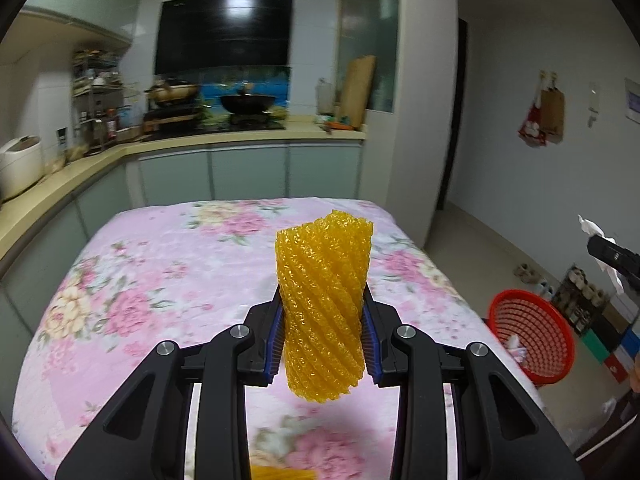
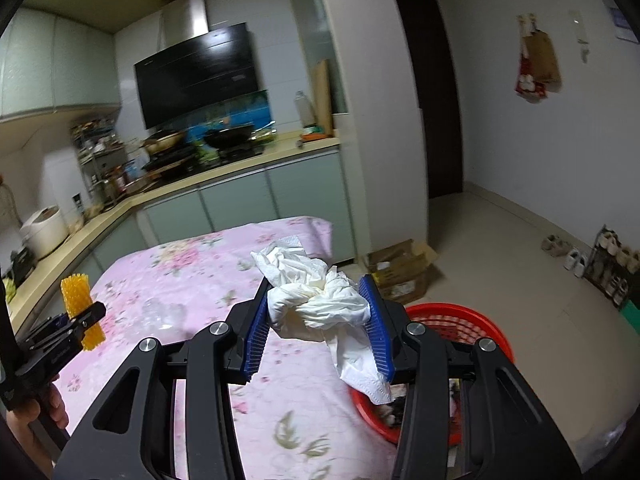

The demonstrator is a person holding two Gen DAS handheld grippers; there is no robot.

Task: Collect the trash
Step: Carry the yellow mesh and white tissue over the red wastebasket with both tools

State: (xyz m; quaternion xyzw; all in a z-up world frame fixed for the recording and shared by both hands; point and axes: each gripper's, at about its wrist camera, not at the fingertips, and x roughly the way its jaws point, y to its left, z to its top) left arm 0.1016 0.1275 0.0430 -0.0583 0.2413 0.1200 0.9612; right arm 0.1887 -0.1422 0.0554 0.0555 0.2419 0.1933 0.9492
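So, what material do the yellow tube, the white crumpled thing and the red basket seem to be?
Yellow tube: likely soft foam netting, matte, with a spiral mesh texture.
White wad: probably tissue paper, matte, finely creased and hanging limp.
Red basket: probably rigid plastic, slightly glossy, with slotted walls.

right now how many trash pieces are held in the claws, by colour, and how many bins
yellow foam net sleeve, in the left claw: 1
white crumpled tissue, in the right claw: 1
red basket: 1
total: 3
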